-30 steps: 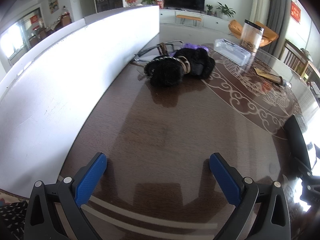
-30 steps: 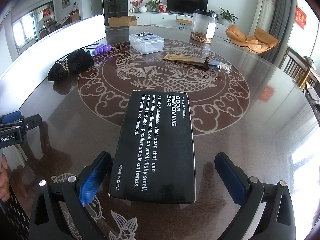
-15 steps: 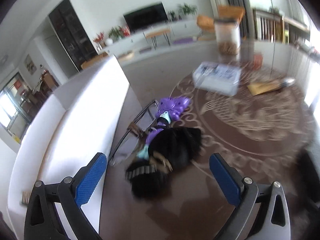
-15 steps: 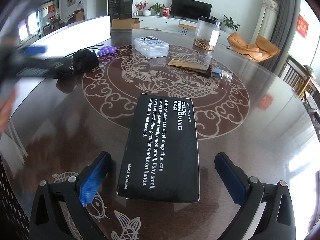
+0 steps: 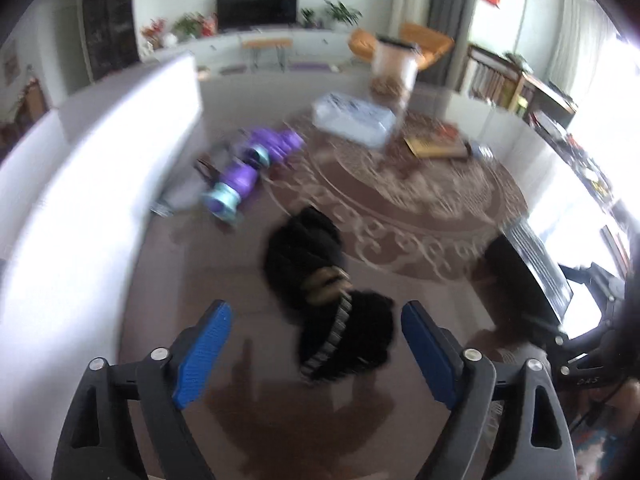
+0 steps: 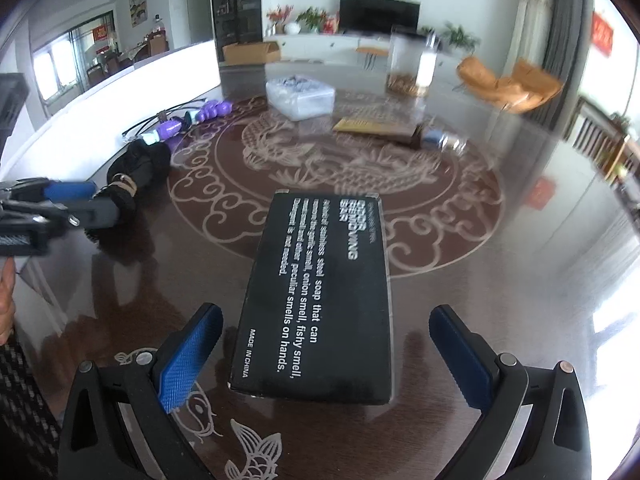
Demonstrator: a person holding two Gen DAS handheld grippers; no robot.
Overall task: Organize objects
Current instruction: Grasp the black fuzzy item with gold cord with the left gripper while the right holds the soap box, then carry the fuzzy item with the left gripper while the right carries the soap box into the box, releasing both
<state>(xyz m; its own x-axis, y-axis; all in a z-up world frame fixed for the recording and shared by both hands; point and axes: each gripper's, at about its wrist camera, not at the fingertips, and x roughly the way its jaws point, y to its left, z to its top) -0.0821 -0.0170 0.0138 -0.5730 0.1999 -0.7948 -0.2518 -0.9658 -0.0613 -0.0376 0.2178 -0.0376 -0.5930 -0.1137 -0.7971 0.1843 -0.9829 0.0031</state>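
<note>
Our left gripper (image 5: 316, 354) is spread wide above the black furry bundle (image 5: 320, 296), whose near end sits between the pads, untouched. Our right gripper (image 6: 324, 354) is also wide apart, straddling the black odor-removing-bar box (image 6: 320, 300) flat on the table (image 6: 520, 300).

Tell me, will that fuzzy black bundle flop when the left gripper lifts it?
Probably. The fuzzy black bundle looks soft and lumpy, so it should sag and squash rather than hold its shape. It seems tied in the middle by a tan band, so the two ends may droop. It likely won't roll. The left gripper stands open around its near end.
</note>
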